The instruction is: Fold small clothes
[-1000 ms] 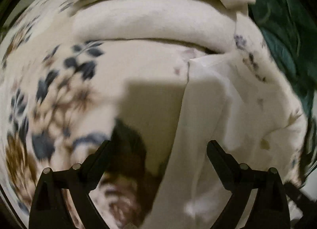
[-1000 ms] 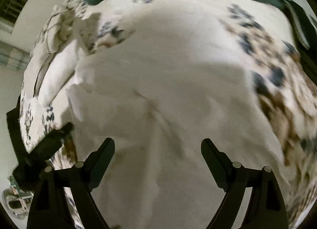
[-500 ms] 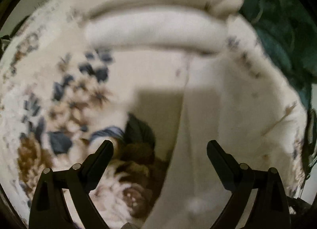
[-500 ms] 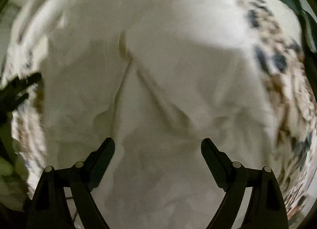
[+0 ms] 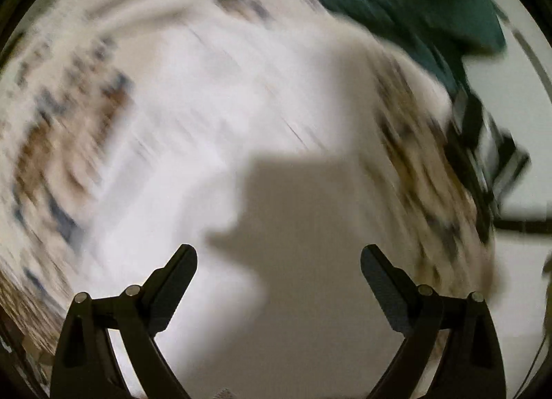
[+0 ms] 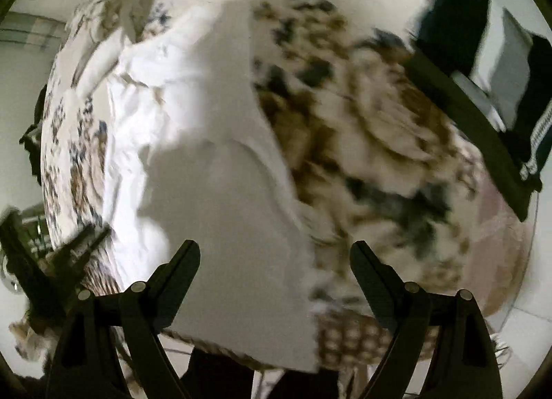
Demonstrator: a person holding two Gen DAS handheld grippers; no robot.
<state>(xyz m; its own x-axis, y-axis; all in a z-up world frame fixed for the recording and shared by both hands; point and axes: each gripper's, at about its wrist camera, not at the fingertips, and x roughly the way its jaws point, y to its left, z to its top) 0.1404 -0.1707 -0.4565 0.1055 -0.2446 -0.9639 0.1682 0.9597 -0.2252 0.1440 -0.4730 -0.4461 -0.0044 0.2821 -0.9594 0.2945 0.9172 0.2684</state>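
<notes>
— What changed?
— My left claw (image 5: 277, 257) and right claw (image 6: 275, 250) have swung back, both wide, holding nothing. The white garment (image 6: 220, 171) lies on the floral bedspread (image 6: 362, 130), ready for another fold.

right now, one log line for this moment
left tongs: open, empty | right tongs: open, empty | white garment: flat on floral bedspread | left view: blurred

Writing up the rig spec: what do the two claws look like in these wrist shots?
Both look the same. The left claw and right claw are matt black, each with two wedge-shaped fingers that taper to blunt tips, on angled black arms. Small round silver pins sit at the joints. No cables, markings, sleeves or hands show.
</notes>
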